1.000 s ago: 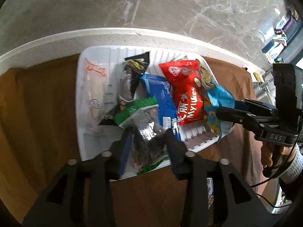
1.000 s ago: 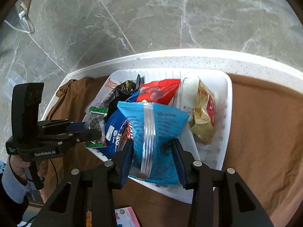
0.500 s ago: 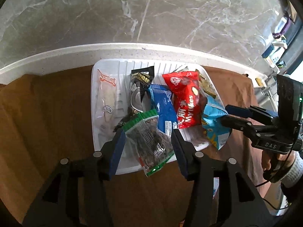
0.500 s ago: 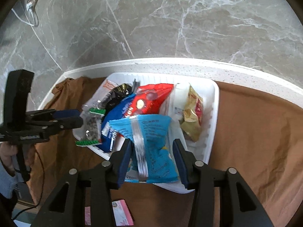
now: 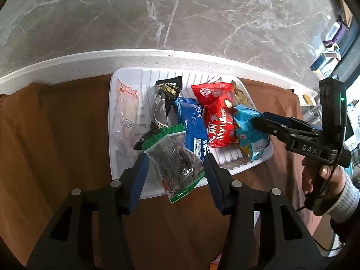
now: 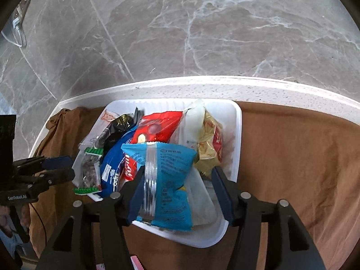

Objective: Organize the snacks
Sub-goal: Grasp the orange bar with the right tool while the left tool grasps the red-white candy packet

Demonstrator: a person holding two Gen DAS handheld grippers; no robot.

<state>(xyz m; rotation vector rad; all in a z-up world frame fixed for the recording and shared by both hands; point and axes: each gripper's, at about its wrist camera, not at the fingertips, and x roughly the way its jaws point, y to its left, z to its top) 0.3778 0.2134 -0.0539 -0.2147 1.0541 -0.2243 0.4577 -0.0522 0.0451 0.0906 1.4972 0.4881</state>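
A white tray (image 5: 117,157) on a brown cloth holds several snack packets. My left gripper (image 5: 176,175) stands open around a clear green-edged packet of dark snacks (image 5: 177,164), which lies over the tray's near rim with a gap at the left pad. In the right wrist view my right gripper (image 6: 177,173) straddles a light blue packet (image 6: 168,180); its jaws are opening and the right pad stands clear of the packet. That packet rests on the near corner of the tray (image 6: 238,135). A red Mylikes bag (image 5: 216,117) and a dark blue packet (image 5: 191,123) lie in between.
A black packet (image 5: 166,94), a gold packet (image 6: 209,144) and a clear bone-printed packet (image 5: 126,112) also lie in the tray. The brown cloth (image 5: 56,146) ends at a white counter edge (image 5: 67,65) below a marble wall. A person's hand (image 5: 319,175) holds the right gripper.
Both grippers' jaws have widened. The left one drew back and up, leaving the green-edged packet lying on the tray. The right one has let go of the light blue packet.
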